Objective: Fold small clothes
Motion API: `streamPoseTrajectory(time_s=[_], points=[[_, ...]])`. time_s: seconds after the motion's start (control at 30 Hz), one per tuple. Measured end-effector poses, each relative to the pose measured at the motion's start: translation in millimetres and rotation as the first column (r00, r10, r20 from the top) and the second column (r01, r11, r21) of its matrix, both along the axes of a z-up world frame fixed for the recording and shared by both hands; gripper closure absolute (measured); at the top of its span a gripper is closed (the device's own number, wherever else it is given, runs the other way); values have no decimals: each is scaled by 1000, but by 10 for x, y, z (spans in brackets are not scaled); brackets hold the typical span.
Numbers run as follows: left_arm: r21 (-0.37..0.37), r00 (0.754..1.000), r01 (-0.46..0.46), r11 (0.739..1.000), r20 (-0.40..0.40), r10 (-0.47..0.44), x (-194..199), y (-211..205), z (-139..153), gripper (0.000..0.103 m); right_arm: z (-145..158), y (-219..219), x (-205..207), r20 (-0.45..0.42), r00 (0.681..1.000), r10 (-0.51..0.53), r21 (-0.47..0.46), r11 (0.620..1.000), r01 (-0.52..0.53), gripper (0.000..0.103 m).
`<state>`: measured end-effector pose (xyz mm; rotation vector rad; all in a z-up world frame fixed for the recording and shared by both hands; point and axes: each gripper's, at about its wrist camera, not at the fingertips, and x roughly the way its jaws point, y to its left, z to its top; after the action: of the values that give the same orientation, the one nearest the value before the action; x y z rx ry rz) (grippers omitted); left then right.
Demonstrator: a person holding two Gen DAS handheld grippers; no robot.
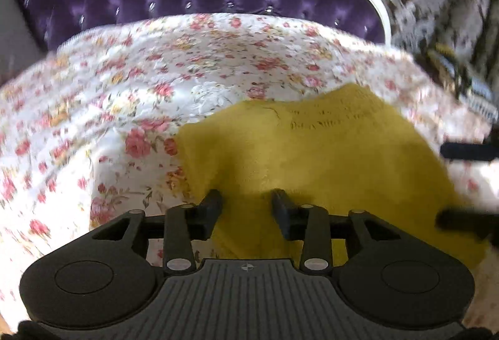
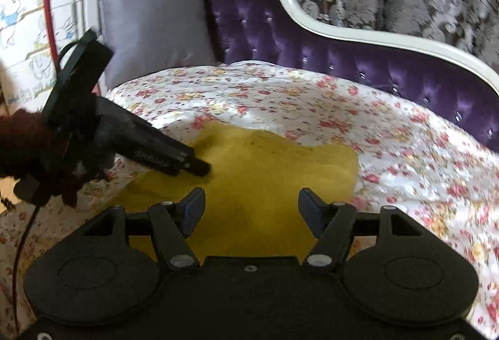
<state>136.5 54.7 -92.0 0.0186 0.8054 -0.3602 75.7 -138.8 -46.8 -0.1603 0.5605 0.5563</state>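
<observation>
In the left wrist view the left gripper [image 1: 246,199] points forward from the bottom centre of the frame, its two fingers a moderate gap apart with nothing between them, their tips over the near part of a mustard-yellow knit garment [image 1: 327,153]. At the right edge of that frame two dark bars of the right gripper [image 1: 467,184] intrude, blurred.

In the right wrist view the right gripper [image 2: 252,199] likewise reaches from the bottom centre, jaws spread wide and empty above the same garment [image 2: 265,171]. The left gripper [image 2: 196,165] enters from the middle left, slanting downward to the right, held by a hand in a dark red fuzzy sleeve [image 2: 21,140]; its tips lie at the yellow cloth's left part. Whether they touch the cloth cannot be told.

The garment lies flat at the lower centre of both frames on a floral bedspread [image 1: 124,90], with an uneven, wavy far edge and some faint openwork rows near its upper right in the left view. Behind the spread runs a purple tufted sofa back [image 2: 312,44] with a white frame, and a grey cushion [image 2: 152,25] leans at the upper left of the right view.
</observation>
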Motion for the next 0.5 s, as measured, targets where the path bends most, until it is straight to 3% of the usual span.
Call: streamPoseTrajectory(time_s=[0.1,0.2,0.27,0.33,0.5], points=[[-13,1000,-9,1000,-12,8,-6,28,13,65,-45,184,15,0,999,52,-37,998,-52,30],[-18,1000,-19,1000,-21,19,-46,15,12,64,-188,417,-12,-12,993,116,-130,985,-116,30],[-18,999,-26,1000,-29,26,-29,4,20,64,-319,539,-51,-76,980,186,-165,966,-197,30],[-13,999,-28,1000,-39,27,36,-8,4,63,-418,586,-120,-152,956,249,-122,955,-269,30],[-9,999,-33,999,-41,33,41,-10,2,62,-375,420,-189,-246,921,301,43,953,-300,29]])
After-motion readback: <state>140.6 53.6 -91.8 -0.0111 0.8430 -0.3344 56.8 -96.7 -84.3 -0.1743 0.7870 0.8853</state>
